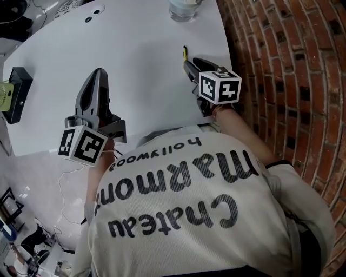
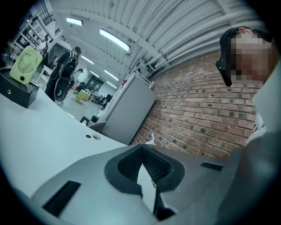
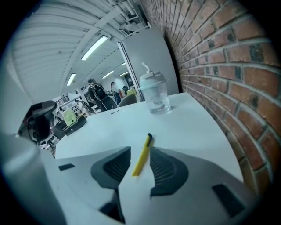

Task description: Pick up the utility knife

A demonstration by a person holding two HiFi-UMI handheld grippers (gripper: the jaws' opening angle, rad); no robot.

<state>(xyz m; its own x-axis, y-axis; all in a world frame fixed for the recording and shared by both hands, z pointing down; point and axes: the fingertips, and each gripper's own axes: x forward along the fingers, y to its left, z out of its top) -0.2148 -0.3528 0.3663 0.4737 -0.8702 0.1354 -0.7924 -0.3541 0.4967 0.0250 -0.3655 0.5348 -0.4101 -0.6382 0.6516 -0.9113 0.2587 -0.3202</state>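
A slim yellow utility knife point(image 3: 142, 154) with a black tip lies on the white table point(image 1: 140, 65), close to its right edge; in the head view only its far end point(image 1: 184, 52) shows. My right gripper point(image 3: 140, 153) is tilted down over it. Its jaws stand open on either side of the knife's near end, and the pads do not press on it. In the head view this gripper point(image 1: 187, 64) sits just behind the knife. My left gripper point(image 1: 99, 73) hovers over the table's left half, away from the knife, with its fingertips point(image 2: 141, 149) together and nothing between them.
A clear lidded cup point(image 3: 154, 94) stands at the table's far end, beyond the knife. A brick wall point(image 1: 286, 65) runs along the right edge. A black box point(image 1: 15, 92) with a green fan point(image 2: 23, 66) sits at the left edge. Two small holes point(image 1: 92, 15) mark the far left of the tabletop.
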